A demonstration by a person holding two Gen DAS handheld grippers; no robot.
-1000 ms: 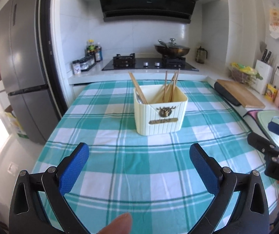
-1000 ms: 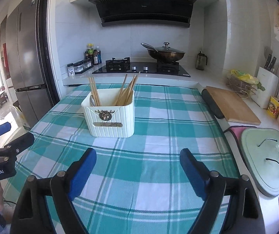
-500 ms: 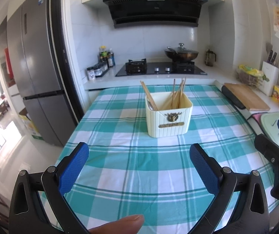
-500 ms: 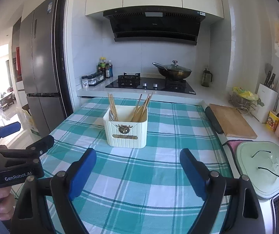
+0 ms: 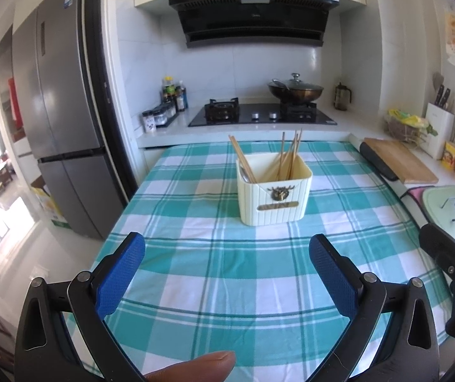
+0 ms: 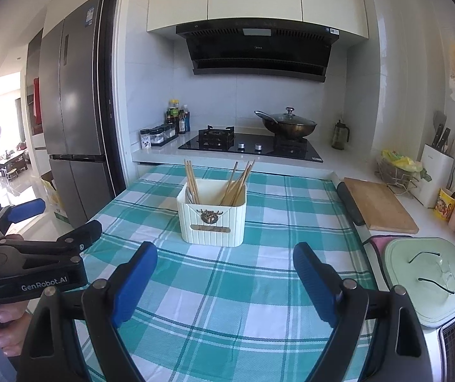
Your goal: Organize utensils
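A cream ribbed utensil holder (image 5: 273, 195) with a brass emblem stands in the middle of the teal checked tablecloth (image 5: 227, 270); it also shows in the right wrist view (image 6: 212, 215). Several wooden chopsticks (image 5: 288, 156) and a metal spoon (image 5: 244, 172) stand in it. My left gripper (image 5: 227, 248) is open and empty, held back from the holder above the cloth. My right gripper (image 6: 224, 254) is open and empty too, to the right of the left one and equally far back.
A wooden cutting board (image 6: 377, 205) and a pale green lid (image 6: 428, 280) with glasses on it lie at the right. The hob with a wok (image 6: 286, 125) is behind the table. A fridge (image 5: 65, 121) stands at the left.
Both grippers have pulled back and risen away from the holder, which now looks smaller and farther. Both stayed open and empty.
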